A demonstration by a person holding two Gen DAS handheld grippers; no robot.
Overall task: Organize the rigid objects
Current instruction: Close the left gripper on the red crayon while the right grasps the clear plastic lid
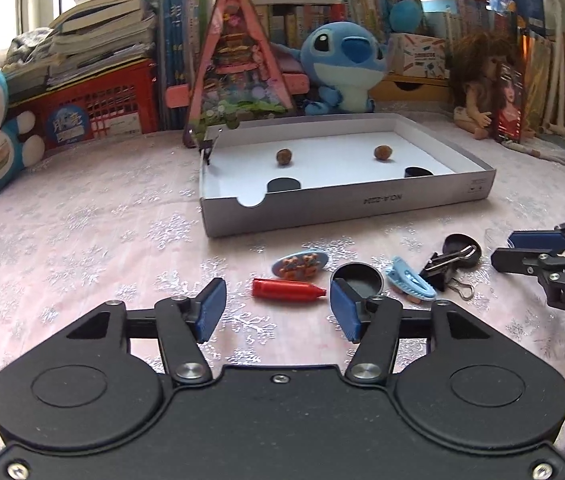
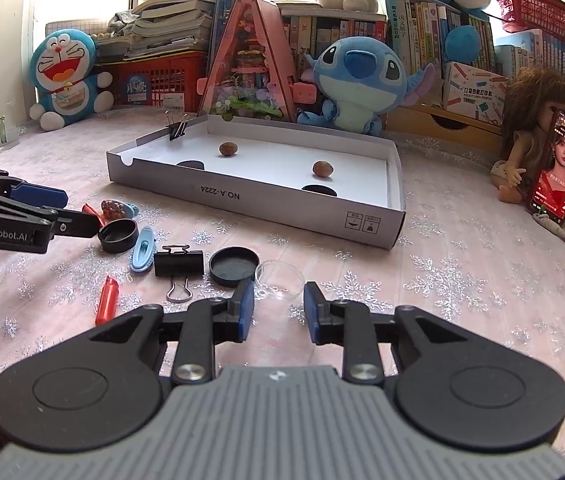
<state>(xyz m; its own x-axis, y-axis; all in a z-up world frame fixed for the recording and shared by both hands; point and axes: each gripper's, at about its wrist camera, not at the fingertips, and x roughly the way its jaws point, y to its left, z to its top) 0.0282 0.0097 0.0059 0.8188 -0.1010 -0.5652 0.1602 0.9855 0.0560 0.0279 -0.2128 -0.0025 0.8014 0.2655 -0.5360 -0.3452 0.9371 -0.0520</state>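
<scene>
Looking along the left wrist view: left gripper (image 1: 278, 306) hovers low over the pink snowflake-patterned tablecloth (image 1: 82, 240), blue pads apart, nothing between them. Just ahead of the tips lie a red plastic marker-shaped piece (image 1: 286, 290), a black round shallow cap (image 1: 358, 280), an oval blue badge with brown figures (image 1: 300, 263), a light blue plastic hair clip (image 1: 410, 284), a black metal binder clip (image 1: 448, 266) and a second black round lid (image 1: 462, 246). Beyond them sits the grey shallow cardboard box tray (image 1: 342, 208) with white floor; inside are two brown walnut-like nuts (image 1: 284, 156) (image 1: 383, 153) and two black round discs (image 1: 282, 185) (image 1: 418, 171); a small black binder clip (image 1: 206, 152) sits on its left wall. The right gripper (image 1: 502, 250) shows at the right edge.

Right wrist view: right gripper (image 2: 278, 312) has pads apart, empty, tips just short of a clear round plastic lid (image 2: 280, 276) on the cloth. Second black lid (image 2: 234, 266) touches that clear lid; binder clip (image 2: 179, 263), hair clip (image 2: 144, 248), red piece (image 2: 107, 300), black cap (image 2: 118, 235) lie leftward. Tray (image 2: 282, 208) holds same nuts (image 2: 228, 149) (image 2: 322, 169) and discs (image 2: 190, 165) (image 2: 318, 190).
</scene>
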